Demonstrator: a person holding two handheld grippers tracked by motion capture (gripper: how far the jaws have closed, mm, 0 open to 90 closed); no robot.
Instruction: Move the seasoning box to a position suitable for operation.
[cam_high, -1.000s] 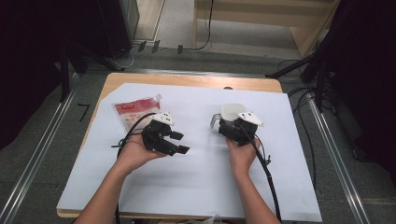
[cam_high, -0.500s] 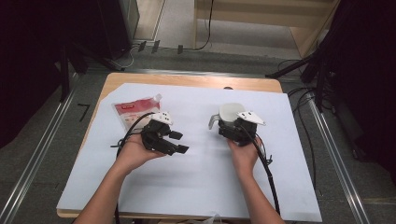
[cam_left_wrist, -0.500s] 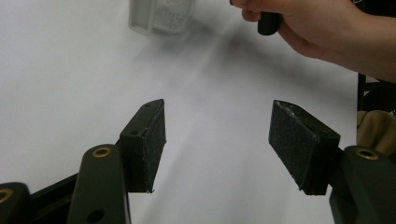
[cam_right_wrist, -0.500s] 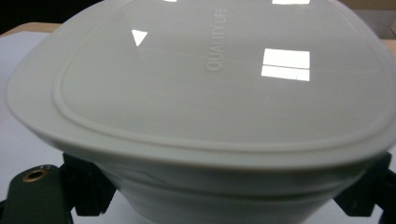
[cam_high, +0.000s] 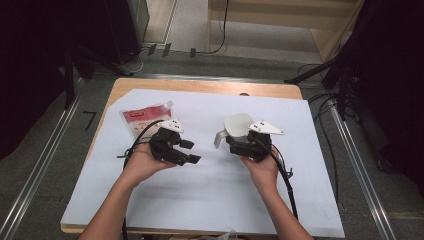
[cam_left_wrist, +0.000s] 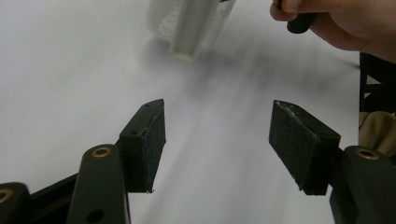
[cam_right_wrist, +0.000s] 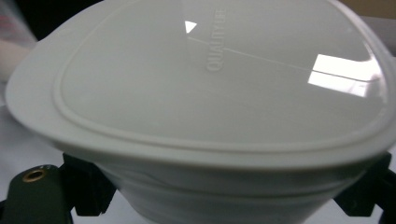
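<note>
A white lidded container (cam_high: 238, 125) with a side handle (cam_high: 218, 140) is held above the white sheet, my right gripper (cam_high: 235, 141) shut on its body. In the right gripper view the container (cam_right_wrist: 224, 93) sits close up, its lid reading "QUALITY LIFE", with a black jaw pressing on each side of it low down. My left gripper (cam_high: 191, 151) hovers to the left, pointing towards the container, open with nothing between its pads (cam_left_wrist: 152, 140). In the left gripper view the container (cam_left_wrist: 189, 23) and the right hand (cam_left_wrist: 336, 23) lie ahead.
A red-and-white spouted pouch (cam_high: 145, 117) lies flat at the sheet's back left, just behind the left hand. The white sheet (cam_high: 210, 190) covers most of the wooden table (cam_high: 200, 86). Cables trail from both grippers. Metal rails run along both sides.
The right hand has risen slightly with the container and shifted a little to the left. The left gripper has stayed where it was, still open.
</note>
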